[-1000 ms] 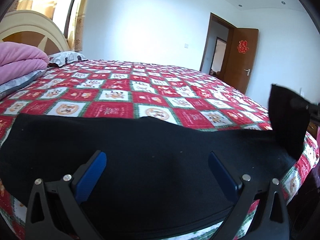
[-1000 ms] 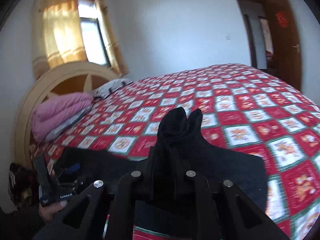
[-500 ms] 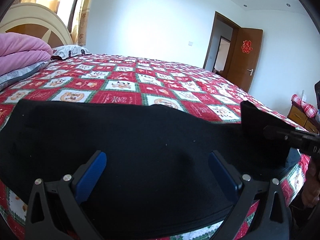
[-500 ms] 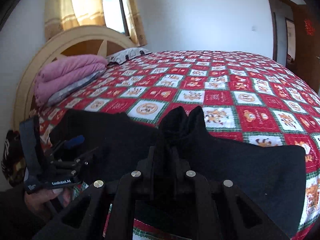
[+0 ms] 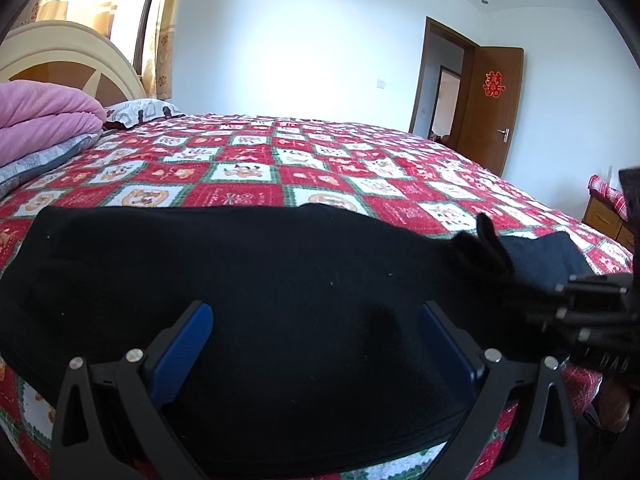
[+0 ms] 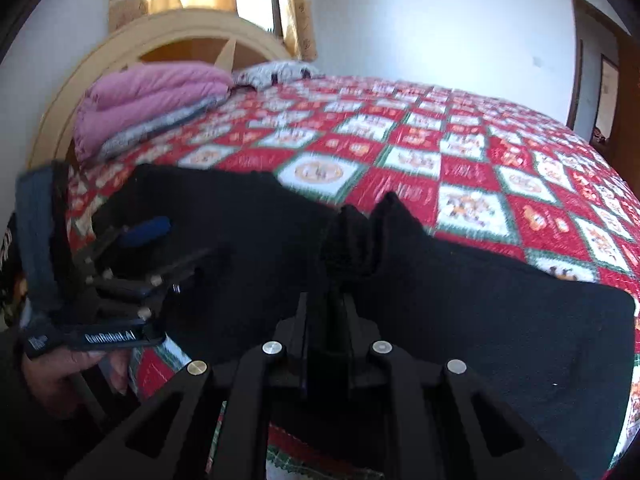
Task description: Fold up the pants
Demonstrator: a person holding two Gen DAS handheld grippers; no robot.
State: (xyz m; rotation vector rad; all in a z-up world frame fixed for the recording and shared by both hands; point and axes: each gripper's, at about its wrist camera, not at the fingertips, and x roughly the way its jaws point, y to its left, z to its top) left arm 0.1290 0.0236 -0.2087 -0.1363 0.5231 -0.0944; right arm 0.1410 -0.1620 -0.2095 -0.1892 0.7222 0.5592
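The left wrist view looks forward between its own fingers [image 5: 188,340], low and close over the pants [image 5: 280,280] on the bed [image 5: 248,172], toward the door [image 5: 492,108] beyond the fingertips. The right wrist view looks along its fingers [image 6: 308,312], angled down and just as near, toward the headboard [image 6: 120,48] ahead and to the left of them. Both views share the pants, the bed and the pink blanket [image 6: 148,92]. Each view also shows the other gripper off to one side.
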